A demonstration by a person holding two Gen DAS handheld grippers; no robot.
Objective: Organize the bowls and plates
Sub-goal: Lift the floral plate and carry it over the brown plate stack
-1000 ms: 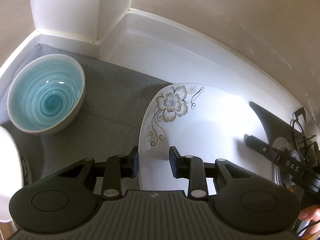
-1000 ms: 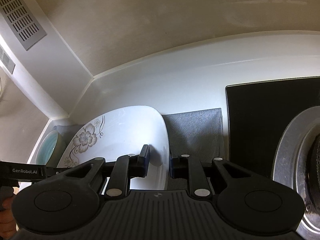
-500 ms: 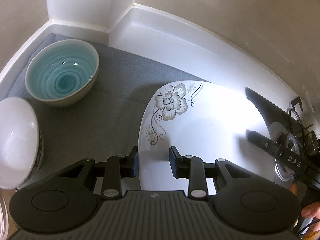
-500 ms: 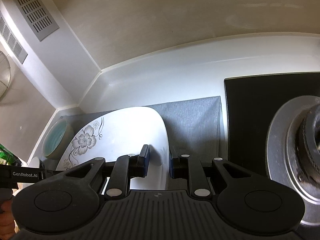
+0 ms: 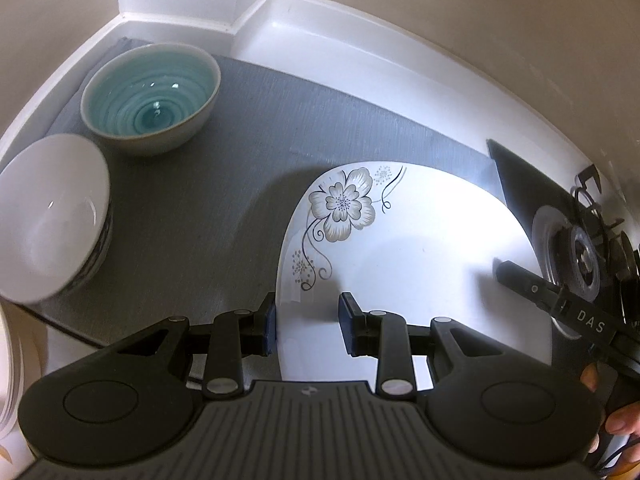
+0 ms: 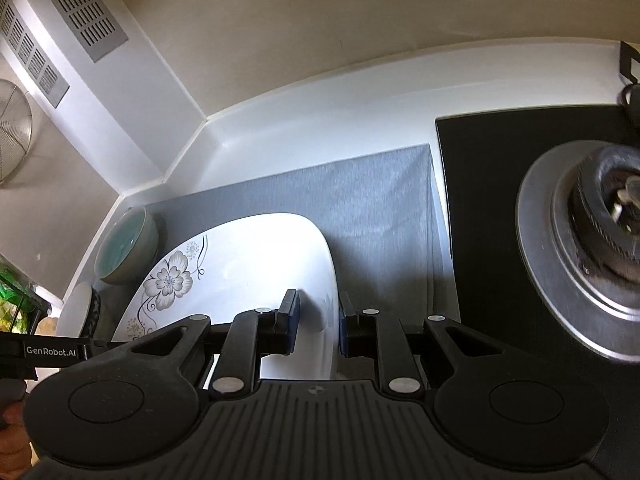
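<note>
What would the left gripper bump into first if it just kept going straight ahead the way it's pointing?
Probably nothing new: the left gripper already straddles the near edge of the flowered plate, so it would slide further along that. Beyond lies the grey mat, then the white backsplash. Depth is hard to judge.

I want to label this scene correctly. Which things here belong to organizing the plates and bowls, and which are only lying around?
Belongs to the job:
- flower plate, its edges between the fingers of the left gripper and the right gripper
- teal bowl
- white bowl

Only lying around:
- gray mat
- stove burner
- wire strainer
</note>
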